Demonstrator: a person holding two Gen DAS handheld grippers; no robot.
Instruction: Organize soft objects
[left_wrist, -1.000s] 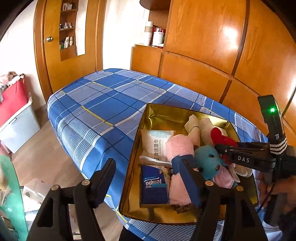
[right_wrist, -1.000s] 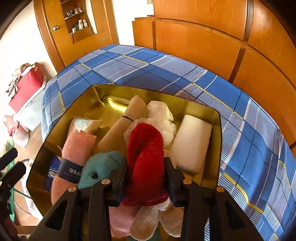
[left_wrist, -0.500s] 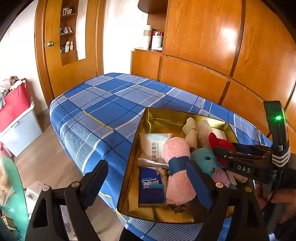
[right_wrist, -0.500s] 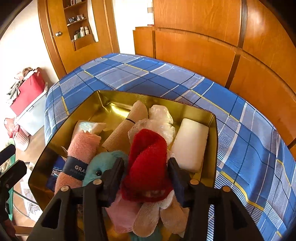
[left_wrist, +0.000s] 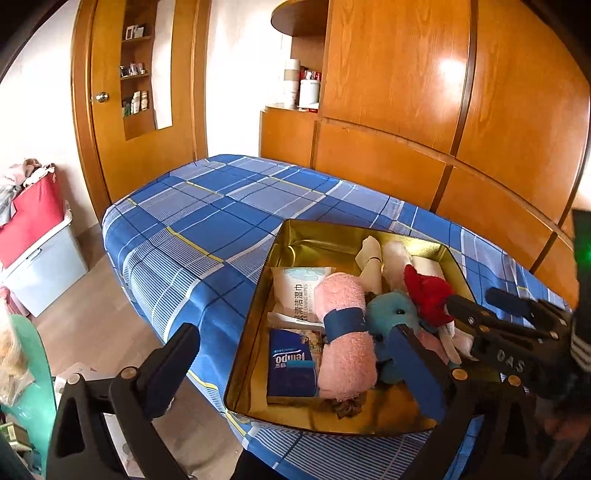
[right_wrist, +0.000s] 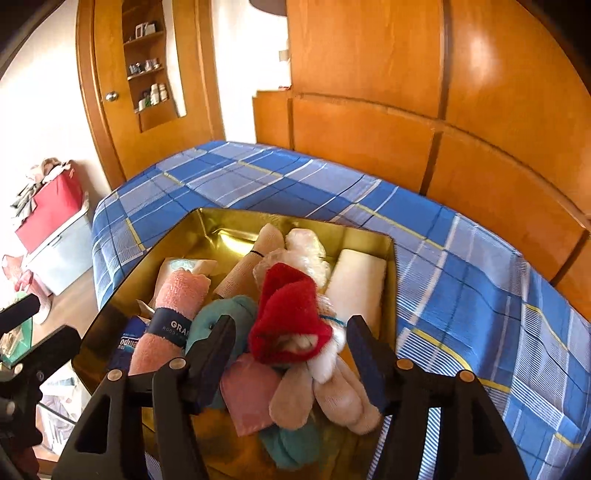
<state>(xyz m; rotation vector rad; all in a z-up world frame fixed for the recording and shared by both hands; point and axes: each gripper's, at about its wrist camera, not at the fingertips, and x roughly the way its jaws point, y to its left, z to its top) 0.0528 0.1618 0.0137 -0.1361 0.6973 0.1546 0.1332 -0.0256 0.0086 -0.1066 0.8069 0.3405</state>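
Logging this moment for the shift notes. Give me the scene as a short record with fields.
container: gold tray on a blue plaid bed
contents: rolled pink towel, teal plush, red plush piece, white block, wipes pack, blue tissue pack
left claw: jaws opening, nothing between them
right claw: jaws opening, red plush piece between the fingers, pads off it
task status: soft items gathered in the tray
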